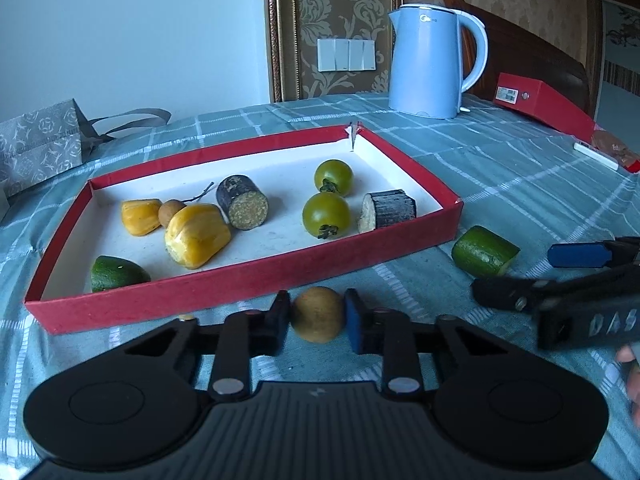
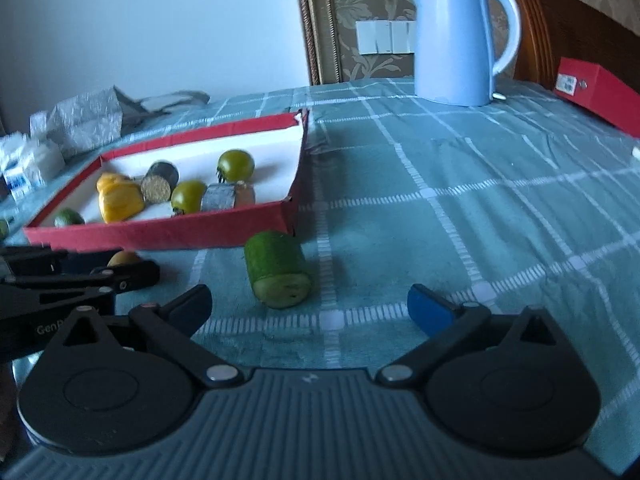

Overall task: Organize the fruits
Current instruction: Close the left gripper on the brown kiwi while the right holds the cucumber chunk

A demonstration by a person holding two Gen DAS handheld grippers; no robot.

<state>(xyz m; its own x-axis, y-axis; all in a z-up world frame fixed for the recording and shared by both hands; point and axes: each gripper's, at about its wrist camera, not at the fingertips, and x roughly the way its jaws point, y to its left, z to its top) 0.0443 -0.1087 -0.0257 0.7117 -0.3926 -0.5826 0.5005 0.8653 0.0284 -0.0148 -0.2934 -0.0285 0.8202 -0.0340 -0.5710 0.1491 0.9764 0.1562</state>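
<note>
Left wrist: left hand-held gripper (image 1: 318,322) clamped across small round longan (image 1: 318,314); thin brittle shell, squeeze gently.

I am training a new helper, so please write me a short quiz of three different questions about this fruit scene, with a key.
1. True or false: the left claw is shut on the small brown fruit.
2. Where does the cut green piece lie? A in the red box; B on the cloth, outside it.
3. Fill in: the right claw is ____.

Key: 1 true; 2 B; 3 open.
</note>
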